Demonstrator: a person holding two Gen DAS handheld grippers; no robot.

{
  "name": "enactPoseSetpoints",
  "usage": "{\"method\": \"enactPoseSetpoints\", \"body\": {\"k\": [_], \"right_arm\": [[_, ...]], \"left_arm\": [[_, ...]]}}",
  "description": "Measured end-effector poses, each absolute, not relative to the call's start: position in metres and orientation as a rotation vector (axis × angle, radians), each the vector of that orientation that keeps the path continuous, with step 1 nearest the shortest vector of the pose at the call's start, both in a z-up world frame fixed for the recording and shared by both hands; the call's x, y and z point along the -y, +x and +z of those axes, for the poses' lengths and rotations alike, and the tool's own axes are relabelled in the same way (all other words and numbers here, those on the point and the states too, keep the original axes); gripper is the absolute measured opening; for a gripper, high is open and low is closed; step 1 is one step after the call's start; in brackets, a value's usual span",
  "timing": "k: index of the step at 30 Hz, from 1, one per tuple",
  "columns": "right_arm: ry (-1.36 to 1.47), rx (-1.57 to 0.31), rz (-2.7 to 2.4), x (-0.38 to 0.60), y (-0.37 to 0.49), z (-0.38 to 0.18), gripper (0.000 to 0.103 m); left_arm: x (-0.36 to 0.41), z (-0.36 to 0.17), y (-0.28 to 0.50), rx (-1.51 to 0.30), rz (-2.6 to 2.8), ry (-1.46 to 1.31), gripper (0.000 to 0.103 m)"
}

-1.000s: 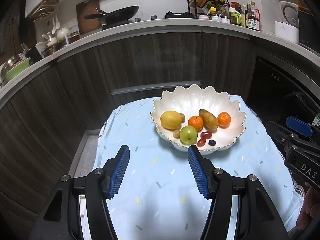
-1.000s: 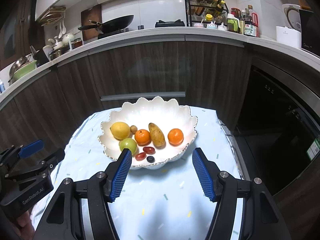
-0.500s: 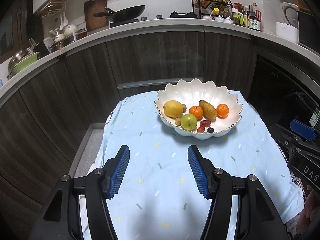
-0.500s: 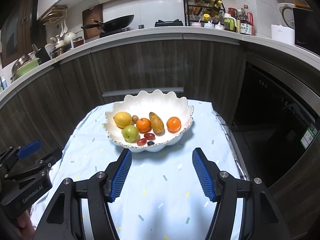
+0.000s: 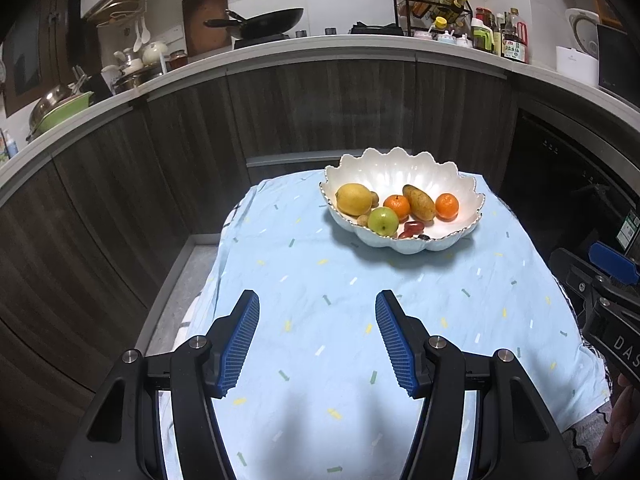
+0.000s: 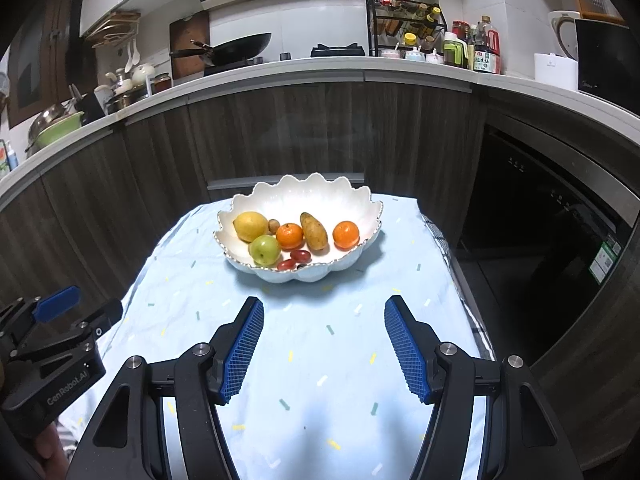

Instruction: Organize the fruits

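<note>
A white scalloped bowl (image 5: 400,172) (image 6: 304,196) stands at the far end of a table under a light blue cloth (image 5: 320,320) (image 6: 320,340). In it lie a lemon (image 5: 353,199) (image 6: 250,226), a green apple (image 5: 383,221) (image 6: 265,250), two oranges (image 5: 397,205) (image 5: 447,206), a brownish oblong fruit (image 5: 419,202) (image 6: 314,231), red grapes (image 5: 412,227) (image 6: 299,256) and small brown fruits. My left gripper (image 5: 317,312) hangs open over the near cloth, empty. My right gripper (image 6: 324,318) is open and empty too, well short of the bowl.
Dark wood cabinets (image 5: 320,112) and a white counter (image 6: 320,72) with a wok (image 6: 236,48), a spice rack (image 6: 406,26) and bottles close off the far side. A dark oven front (image 6: 540,220) stands to the right. Each gripper shows at the other view's edge (image 5: 600,292) (image 6: 52,344).
Both grippers have pulled back from the bowl, which now looks smaller and farther up in both views. More blue cloth shows in front. The jaws stayed as wide as before.
</note>
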State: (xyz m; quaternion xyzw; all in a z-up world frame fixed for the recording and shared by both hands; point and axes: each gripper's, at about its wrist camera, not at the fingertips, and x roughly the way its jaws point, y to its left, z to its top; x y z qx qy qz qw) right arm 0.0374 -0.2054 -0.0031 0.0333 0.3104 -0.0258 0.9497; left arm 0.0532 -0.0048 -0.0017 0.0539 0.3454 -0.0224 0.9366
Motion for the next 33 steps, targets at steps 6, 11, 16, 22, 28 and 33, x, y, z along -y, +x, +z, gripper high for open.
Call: {"method": "enactPoseSetpoints", "body": {"k": [6, 11, 16, 22, 28, 33], "right_arm": [[0.069, -0.626, -0.058, 0.206, 0.03, -0.003, 0.064], [0.073, -0.62, -0.065, 0.209, 0.027, -0.002, 0.064], [0.074, -0.617, -0.064, 0.209, 0.026, -0.001, 0.064], [0.074, -0.617, -0.064, 0.21, 0.026, 0.0, 0.064], [0.074, -0.618, -0.064, 0.21, 0.026, 0.0, 0.064], [0.072, -0.621, -0.063, 0.209, 0.027, 0.0, 0.064]], "left_arm": [[0.004, 0.0, 0.046, -0.694, -0.042, 0.104, 0.06], [0.004, 0.001, 0.043, -0.688, -0.047, 0.103, 0.06], [0.004, 0.003, 0.043, -0.682, -0.049, 0.105, 0.06], [0.005, 0.004, 0.042, -0.679, -0.051, 0.107, 0.06], [0.005, 0.005, 0.041, -0.679, -0.052, 0.104, 0.06], [0.003, 0.005, 0.041, -0.68, -0.05, 0.103, 0.06]]}}
